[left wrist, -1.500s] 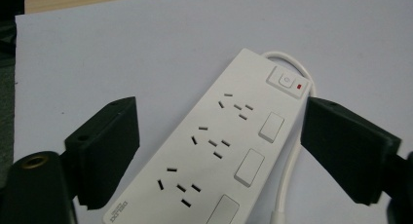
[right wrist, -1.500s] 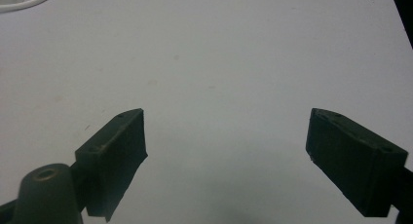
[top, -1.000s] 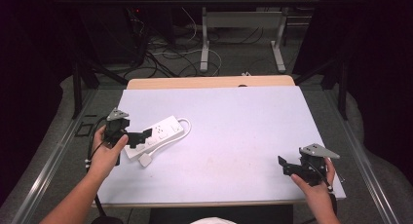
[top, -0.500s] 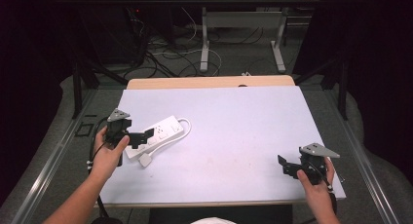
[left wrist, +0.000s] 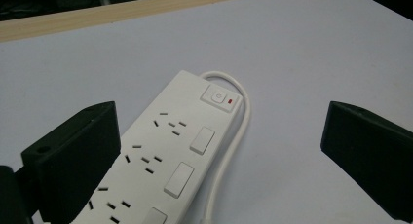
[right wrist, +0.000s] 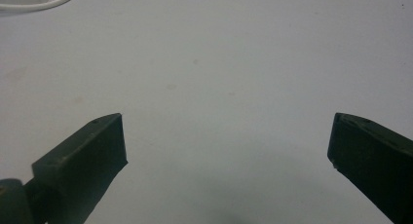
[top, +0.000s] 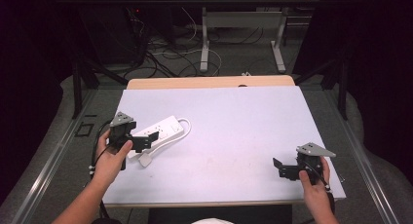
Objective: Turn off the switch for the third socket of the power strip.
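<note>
Down at the desk's (top: 234, 117) near right corner, the right tool (top: 281, 168) gapes wide over bare surface. Farther left, the left tool (top: 146, 142) hangs wide apart over the white power strip (left wrist: 160, 158), its cord (left wrist: 234, 136) looped beside.

The white table top (top: 234, 131) is evenly and brightly lit from above while the room around it stays very dark, and the near black jaws in both gripper views look slightly soft.
</note>
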Motion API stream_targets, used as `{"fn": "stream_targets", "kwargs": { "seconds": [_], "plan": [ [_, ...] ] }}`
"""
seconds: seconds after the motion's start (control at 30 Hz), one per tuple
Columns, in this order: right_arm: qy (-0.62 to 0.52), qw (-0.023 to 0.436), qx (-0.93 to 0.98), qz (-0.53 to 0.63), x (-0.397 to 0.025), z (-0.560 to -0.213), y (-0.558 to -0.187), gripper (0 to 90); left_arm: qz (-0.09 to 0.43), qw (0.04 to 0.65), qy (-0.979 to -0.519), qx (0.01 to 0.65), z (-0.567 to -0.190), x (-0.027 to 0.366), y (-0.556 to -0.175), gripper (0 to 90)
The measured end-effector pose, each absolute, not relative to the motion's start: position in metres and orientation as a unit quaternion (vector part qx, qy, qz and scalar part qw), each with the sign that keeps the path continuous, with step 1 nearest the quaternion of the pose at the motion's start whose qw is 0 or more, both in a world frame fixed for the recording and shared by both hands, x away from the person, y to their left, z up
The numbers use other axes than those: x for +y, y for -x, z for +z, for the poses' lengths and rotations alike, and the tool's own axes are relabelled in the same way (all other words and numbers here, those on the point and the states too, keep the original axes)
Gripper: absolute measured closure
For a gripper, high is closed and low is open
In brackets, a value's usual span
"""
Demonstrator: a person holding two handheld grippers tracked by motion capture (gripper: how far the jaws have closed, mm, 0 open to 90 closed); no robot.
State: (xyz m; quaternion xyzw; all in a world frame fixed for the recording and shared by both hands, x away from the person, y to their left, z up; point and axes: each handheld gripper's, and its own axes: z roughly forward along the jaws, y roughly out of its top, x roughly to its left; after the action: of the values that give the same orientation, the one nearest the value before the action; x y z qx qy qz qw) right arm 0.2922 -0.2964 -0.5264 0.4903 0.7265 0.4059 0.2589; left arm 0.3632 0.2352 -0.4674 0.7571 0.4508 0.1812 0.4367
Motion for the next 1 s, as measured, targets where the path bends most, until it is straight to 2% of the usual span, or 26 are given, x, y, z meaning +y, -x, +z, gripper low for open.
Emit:
{"fn": "stream_targets", "kwargs": {
  "seconds": [0.43,1.0],
  "plan": [
    [-0.487,0.258,0.725,0.412,-0.295,-0.524,-0.292,0.0,0.183,0.45,-0.763,0.426,-0.469,0.214,-0.353,1.6],
    [-0.478,0.255,0.733,0.411,-0.291,-0.525,-0.293,0.0,0.167,0.45,-0.787,0.389,-0.495,0.174,-0.341,2.8]
  ]
}}
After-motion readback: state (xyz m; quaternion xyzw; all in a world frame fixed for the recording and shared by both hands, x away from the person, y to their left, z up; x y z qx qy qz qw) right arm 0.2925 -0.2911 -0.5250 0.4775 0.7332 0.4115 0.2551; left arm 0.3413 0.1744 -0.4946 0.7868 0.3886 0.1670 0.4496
